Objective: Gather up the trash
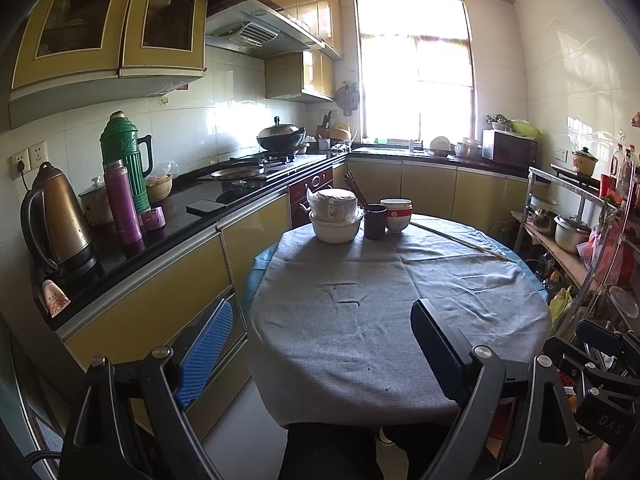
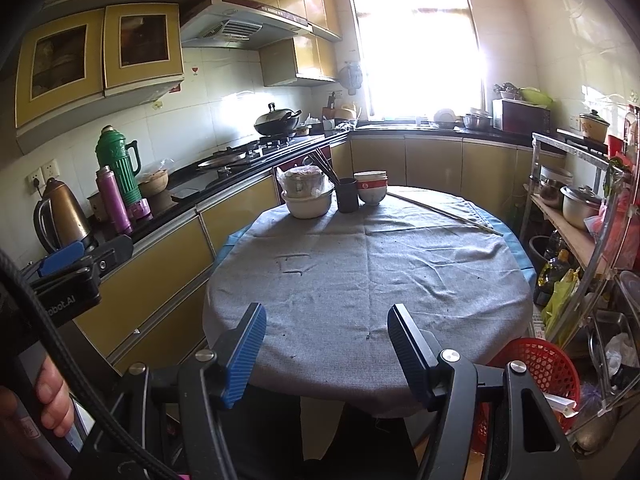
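The only thing on the table that reads as trash is the thin plastic bag (image 2: 305, 178) bunched over the white container that sits in the cream bowl (image 2: 307, 205) at the far edge, towards the stove side; small dark crumbs (image 2: 367, 336) also dot the grey cloth (image 2: 360, 272) nearer the front, too tiny to name. I would judge the bag light, soft and slippery, likely to crumple and slide between pads, so the gathered knot or a loose fold at its top looks the best place to pinch, lifting straight up so the bowl under it, which is breakable, is not dragged. The crumbs would hardly pinch at all. Just beside the bowl stands a dark cup (image 2: 346, 195) with chopsticks, then stacked red and white bowls (image 2: 372, 192), and a long thin stick (image 2: 444, 213) lies across the far right of the cloth. A red mesh basket (image 2: 538, 364) sits low by the table on the right, a likely place for the rubbish. The left gripper (image 1: 320, 344) hangs with jaws spread wide and bare; the right gripper (image 2: 326, 344) likewise has jaws parted, grasping nothing, well short of the bag
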Action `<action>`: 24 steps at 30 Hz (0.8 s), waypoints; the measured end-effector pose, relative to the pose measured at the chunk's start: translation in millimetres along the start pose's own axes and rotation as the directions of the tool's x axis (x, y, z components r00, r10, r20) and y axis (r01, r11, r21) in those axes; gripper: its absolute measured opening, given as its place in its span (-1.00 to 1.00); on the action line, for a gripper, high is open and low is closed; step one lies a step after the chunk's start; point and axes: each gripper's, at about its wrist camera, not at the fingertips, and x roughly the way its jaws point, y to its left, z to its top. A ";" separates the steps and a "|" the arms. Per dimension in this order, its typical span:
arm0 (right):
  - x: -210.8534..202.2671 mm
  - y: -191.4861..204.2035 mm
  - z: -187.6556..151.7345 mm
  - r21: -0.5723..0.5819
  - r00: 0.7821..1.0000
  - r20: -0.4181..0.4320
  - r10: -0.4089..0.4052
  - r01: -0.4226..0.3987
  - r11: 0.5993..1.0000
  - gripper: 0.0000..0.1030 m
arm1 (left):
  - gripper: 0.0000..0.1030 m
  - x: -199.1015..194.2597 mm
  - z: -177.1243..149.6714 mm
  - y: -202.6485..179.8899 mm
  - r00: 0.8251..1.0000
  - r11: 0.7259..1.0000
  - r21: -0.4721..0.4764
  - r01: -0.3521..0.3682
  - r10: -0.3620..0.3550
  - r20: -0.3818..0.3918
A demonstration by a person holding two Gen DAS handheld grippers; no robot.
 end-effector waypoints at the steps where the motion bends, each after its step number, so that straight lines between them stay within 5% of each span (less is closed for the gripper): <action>1: 0.2 0.7 -0.2 0.000 1.000 0.000 -0.001 0.001 1.000 0.31 | 0.77 0.0 0.0 0.0 1.000 1.000 0.000 0.000 0.000 0.000; 24: 1.6 0.5 -1.9 0.004 1.000 -0.005 0.001 -0.001 1.000 0.31 | 0.77 2.5 -1.8 0.5 1.000 1.000 0.004 0.002 -0.002 -0.016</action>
